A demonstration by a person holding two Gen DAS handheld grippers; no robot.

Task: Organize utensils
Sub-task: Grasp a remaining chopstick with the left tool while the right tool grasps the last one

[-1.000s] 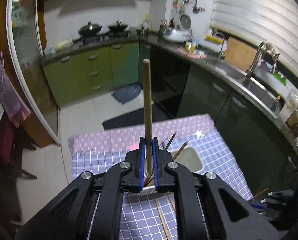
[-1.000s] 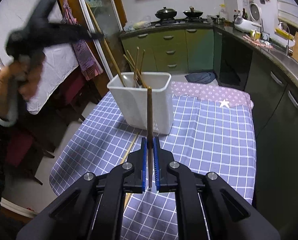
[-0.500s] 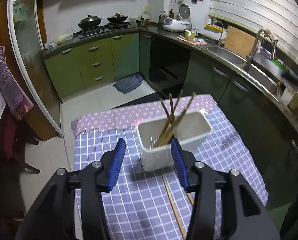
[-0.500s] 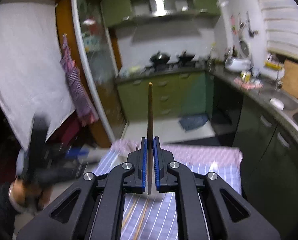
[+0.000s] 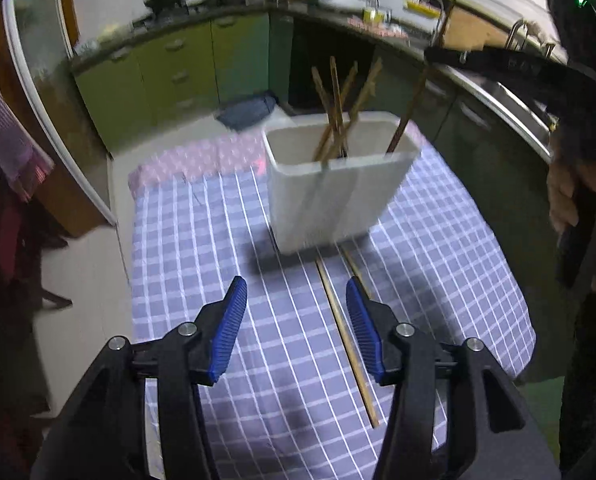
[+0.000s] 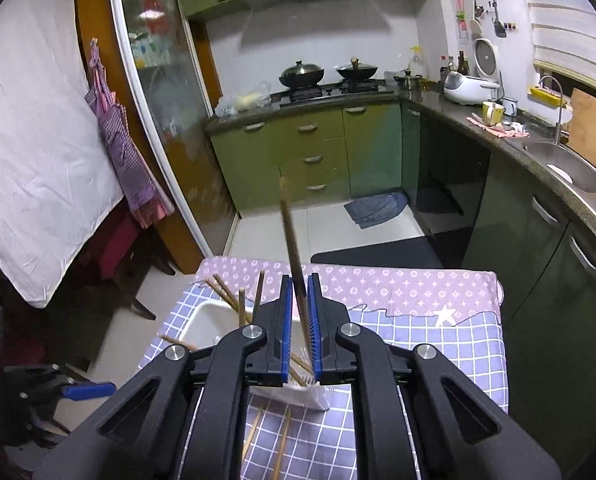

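Two chopsticks lie on the checked tablecloth at lower centre of the left view, between the left gripper's wide-apart blue pads. Behind them the white holder carries several more; the right gripper stands slightly parted around a tilted chopstick above it

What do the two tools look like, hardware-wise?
Both match: the left tool and right tool have matte black angular linkage arms with triangular cut-outs, silver pivot screws and two fingers faced with ribbed blue pads. No cables or markings show. A bare hand grips the right one's black handle.
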